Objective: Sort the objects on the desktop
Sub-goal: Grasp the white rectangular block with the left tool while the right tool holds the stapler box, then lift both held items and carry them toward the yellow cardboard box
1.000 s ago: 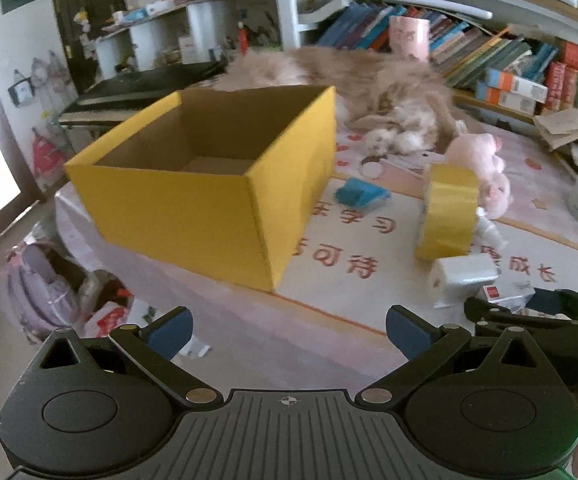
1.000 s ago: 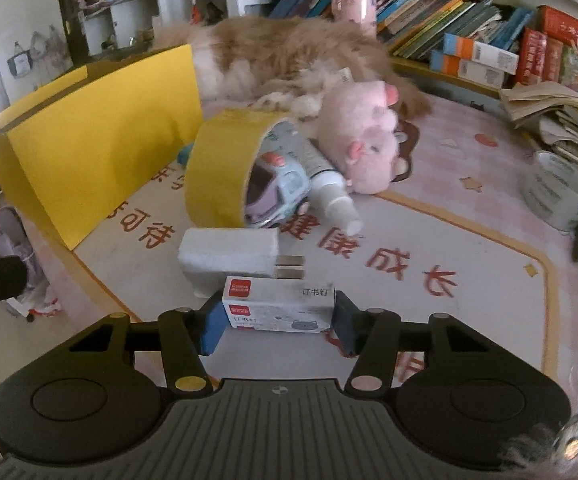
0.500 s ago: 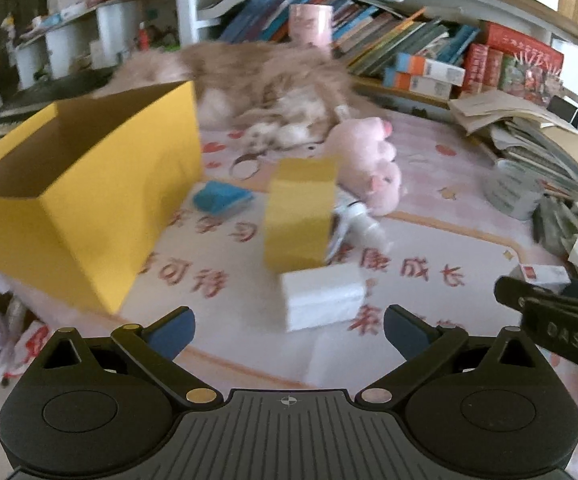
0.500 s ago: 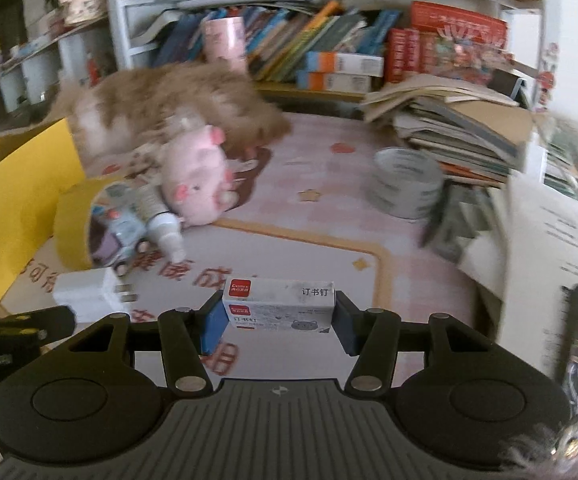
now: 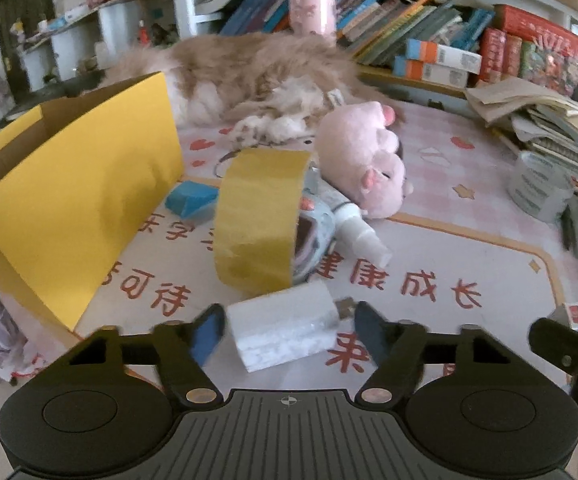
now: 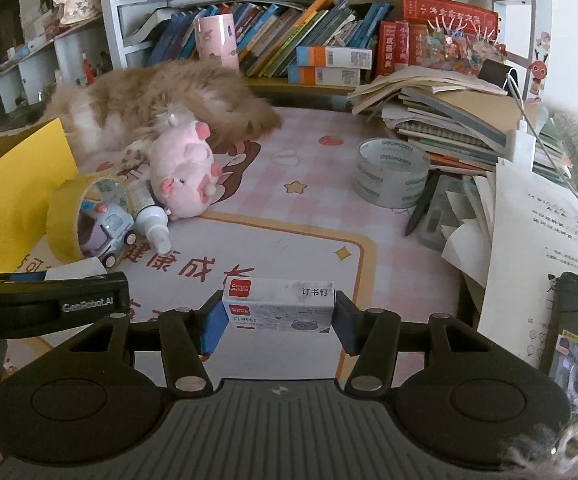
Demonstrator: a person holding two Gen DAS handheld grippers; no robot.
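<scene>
Bookshelves [image 6: 309, 40] back a cluttered desk whose pink mat [image 6: 289, 240] carries red characters. At six o'clock in the left wrist view, the left gripper [image 5: 285, 326] is closing its jaws around a white charger block [image 5: 281, 326], pads not yet pressing it. Yellow tape roll [image 5: 259, 220] stands at twelve o'clock from the charger; the yellow box [image 5: 73, 200] sits at nine. The right gripper [image 6: 279, 314] clamps a staples box [image 6: 279, 306] between its pads.
</scene>
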